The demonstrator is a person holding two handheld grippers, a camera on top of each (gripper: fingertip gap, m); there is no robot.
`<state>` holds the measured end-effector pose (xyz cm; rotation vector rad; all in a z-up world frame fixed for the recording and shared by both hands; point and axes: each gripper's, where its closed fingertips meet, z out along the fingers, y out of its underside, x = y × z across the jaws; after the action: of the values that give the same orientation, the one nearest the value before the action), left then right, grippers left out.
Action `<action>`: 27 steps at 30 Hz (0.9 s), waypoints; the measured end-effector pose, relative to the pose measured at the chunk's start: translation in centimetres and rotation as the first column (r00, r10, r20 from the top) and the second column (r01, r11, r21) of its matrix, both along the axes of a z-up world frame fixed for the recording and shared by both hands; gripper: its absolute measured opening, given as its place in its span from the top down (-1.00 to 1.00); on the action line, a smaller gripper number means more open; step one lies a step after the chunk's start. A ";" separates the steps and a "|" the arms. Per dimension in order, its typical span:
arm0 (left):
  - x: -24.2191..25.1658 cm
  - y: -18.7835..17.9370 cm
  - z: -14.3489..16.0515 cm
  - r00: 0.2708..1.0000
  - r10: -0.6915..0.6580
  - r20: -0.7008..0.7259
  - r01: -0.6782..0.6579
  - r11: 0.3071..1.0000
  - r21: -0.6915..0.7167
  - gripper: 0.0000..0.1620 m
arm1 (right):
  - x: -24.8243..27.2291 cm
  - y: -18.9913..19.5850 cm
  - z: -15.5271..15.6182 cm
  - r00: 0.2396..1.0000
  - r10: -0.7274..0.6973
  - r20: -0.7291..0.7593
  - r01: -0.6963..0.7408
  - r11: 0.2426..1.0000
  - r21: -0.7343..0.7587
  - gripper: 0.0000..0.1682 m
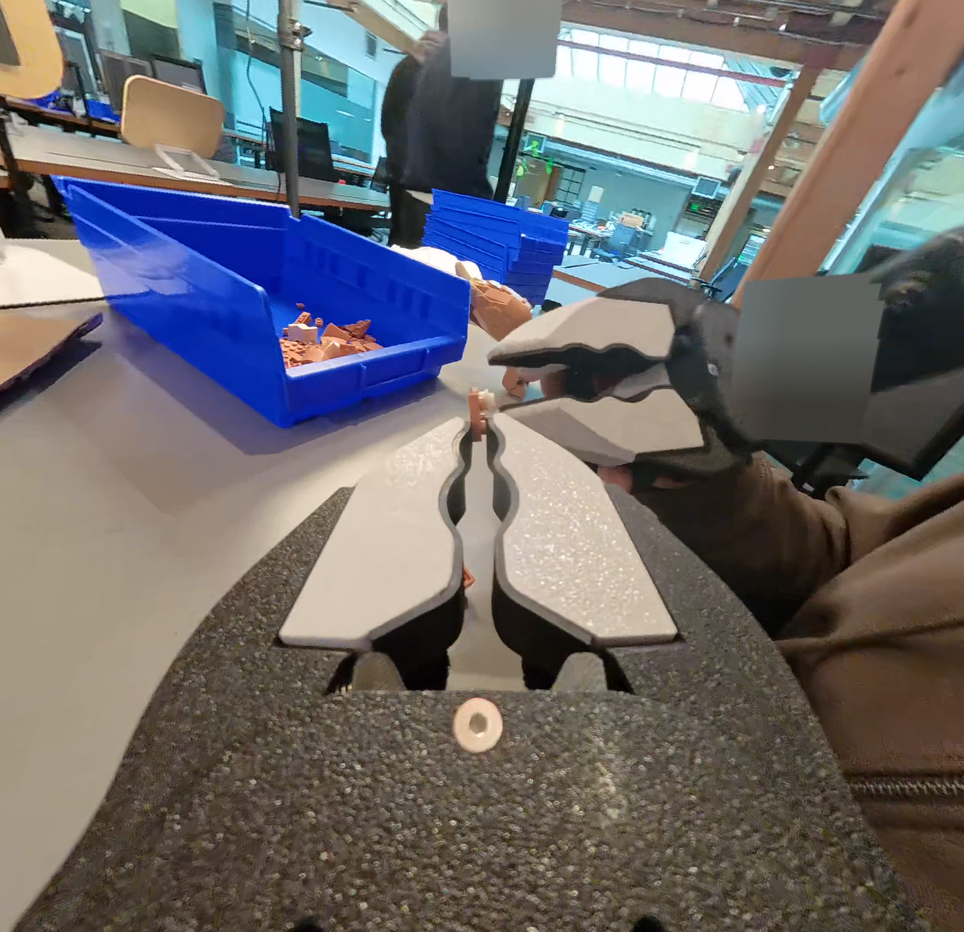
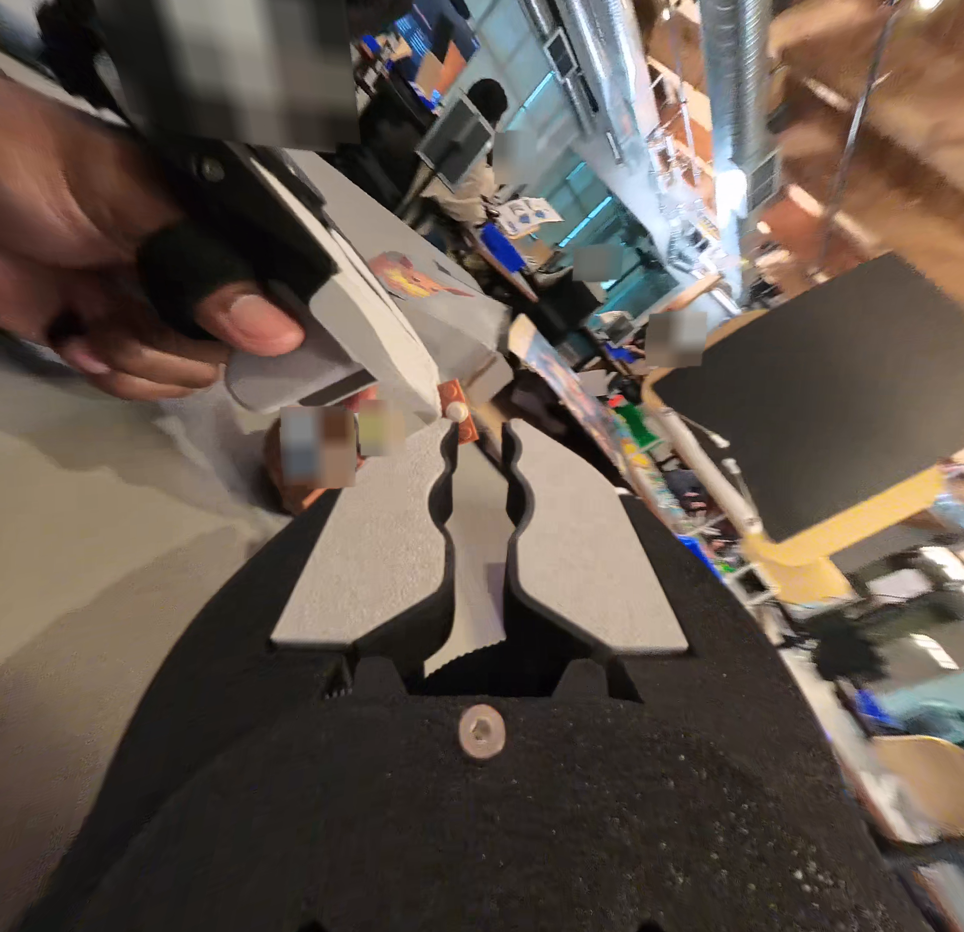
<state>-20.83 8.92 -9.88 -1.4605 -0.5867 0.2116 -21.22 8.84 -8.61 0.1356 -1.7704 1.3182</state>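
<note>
Left wrist view shows, at the frame centre, the left gripper (image 1: pixel 479 430) clenched on a small brown brick (image 1: pixel 477 411) with a white stud, while the right gripper (image 1: pixel 495 383), jaws parted, touches the brick from the right, above the grey table (image 1: pixel 156 490) near the blue bin (image 1: pixel 250 302) of brown pieces.
</note>
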 end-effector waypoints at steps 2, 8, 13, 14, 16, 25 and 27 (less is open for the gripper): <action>0.0 0.0 -0.2 1.000 0.001 0.030 -0.001 1.000 0.001 0.94 | -0.2 -0.3 -0.3 0.999 -0.023 -0.050 0.025 0.999 0.047 0.86; -0.6 -0.1 -1.2 0.996 0.016 0.091 -0.011 0.999 -0.049 0.94 | -0.1 -0.7 -1.5 0.999 0.032 -0.021 -0.029 0.992 0.123 0.90; -0.7 -0.2 -1.7 0.991 -0.005 0.131 0.023 0.991 -0.134 0.94 | -0.3 -0.7 -2.1 0.996 0.051 -0.075 -0.031 0.969 0.246 0.91; -0.6 -0.1 -1.8 0.992 -0.014 0.128 0.033 0.988 -0.151 0.94 | -0.3 -0.6 -2.3 0.995 0.055 -0.078 -0.032 0.962 0.270 0.91; -0.5 -0.1 -1.9 0.992 -0.026 0.122 0.049 0.980 -0.193 0.94 | -0.1 -0.6 -2.6 0.994 0.080 -0.078 -0.052 0.949 0.311 0.92; 0.1 0.2 -2.6 0.991 -0.072 0.117 0.106 0.940 -0.324 0.94 | 0.4 -0.5 -3.4 0.978 0.151 -0.143 -0.071 0.888 0.454 0.92; 0.1 0.2 -2.7 0.990 -0.078 0.120 0.115 0.933 -0.341 0.94 | 0.5 -0.5 -3.5 0.975 0.162 -0.151 -0.072 0.878 0.473 0.92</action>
<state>-20.74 9.11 -12.61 -1.8486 -0.5799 0.1668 -20.75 8.34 -12.10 0.6248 -1.9070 0.9006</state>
